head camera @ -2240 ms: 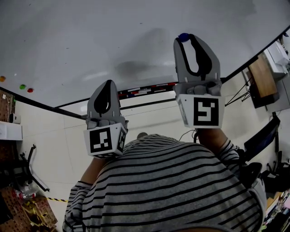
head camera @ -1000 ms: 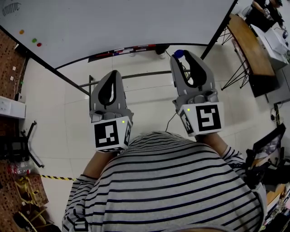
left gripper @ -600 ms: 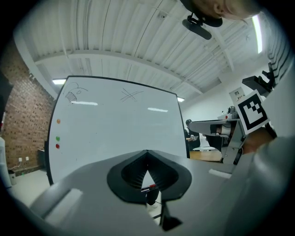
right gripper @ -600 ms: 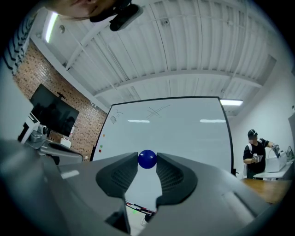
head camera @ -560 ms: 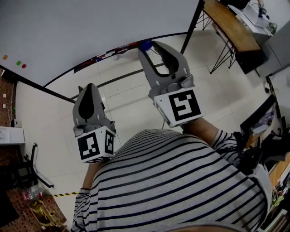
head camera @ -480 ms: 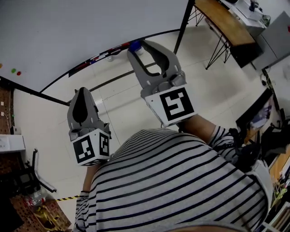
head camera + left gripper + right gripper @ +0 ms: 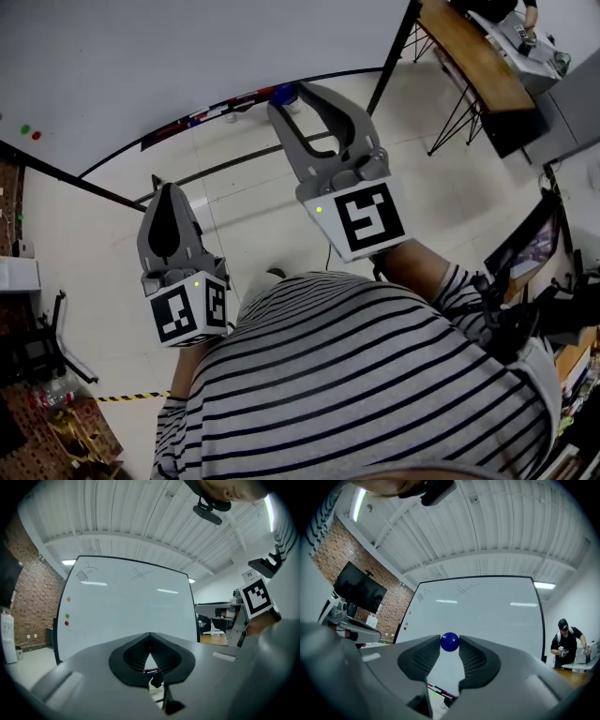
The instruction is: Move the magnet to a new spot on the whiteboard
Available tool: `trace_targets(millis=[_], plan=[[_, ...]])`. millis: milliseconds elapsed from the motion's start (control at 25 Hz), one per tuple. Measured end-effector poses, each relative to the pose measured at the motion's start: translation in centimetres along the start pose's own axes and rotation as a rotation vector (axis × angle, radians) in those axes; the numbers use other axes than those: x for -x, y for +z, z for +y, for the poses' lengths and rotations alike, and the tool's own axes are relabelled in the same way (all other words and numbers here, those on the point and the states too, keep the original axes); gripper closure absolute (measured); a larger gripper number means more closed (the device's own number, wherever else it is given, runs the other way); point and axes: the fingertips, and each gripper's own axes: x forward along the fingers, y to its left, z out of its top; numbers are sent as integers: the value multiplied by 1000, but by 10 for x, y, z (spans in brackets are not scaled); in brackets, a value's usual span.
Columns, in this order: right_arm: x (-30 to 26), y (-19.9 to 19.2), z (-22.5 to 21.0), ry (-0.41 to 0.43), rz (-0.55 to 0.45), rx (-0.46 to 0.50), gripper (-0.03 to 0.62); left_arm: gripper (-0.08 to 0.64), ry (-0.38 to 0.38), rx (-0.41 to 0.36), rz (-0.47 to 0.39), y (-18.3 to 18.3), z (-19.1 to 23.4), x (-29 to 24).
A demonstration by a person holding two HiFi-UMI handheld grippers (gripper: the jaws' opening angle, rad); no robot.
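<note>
A round blue magnet sits pinched between the tips of my right gripper, which is shut on it. In the head view that gripper points at the bottom edge of the whiteboard, and the magnet shows at its tip, off the board's face. The whiteboard fills the background ahead of the magnet. My left gripper hangs lower at the left over the floor, jaws together and empty. In its own view the left gripper faces the whiteboard.
Small coloured magnets stick to the board's left edge; two show as dots in the head view. A marker tray runs under the board. A wooden table stands right. A person stands far right.
The right gripper, magnet still held, has come down from the whiteboard's face to its lower edge. Both grippers have shifted left in the head view. The left gripper stays shut.
</note>
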Motion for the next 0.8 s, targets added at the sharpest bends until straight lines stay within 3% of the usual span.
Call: trace_targets(millis=[240,440,800], plan=[[-60,-12,-16,-20,-21,54,468,545,27,4,-20,0,36,-42],[-139,-16,-25,-50,-45,89,468,545,-2,7,-70,10,81,-108],[-274,-14,-47,-149,-67,127,468,545,-94,14,-88,26,150,-224]])
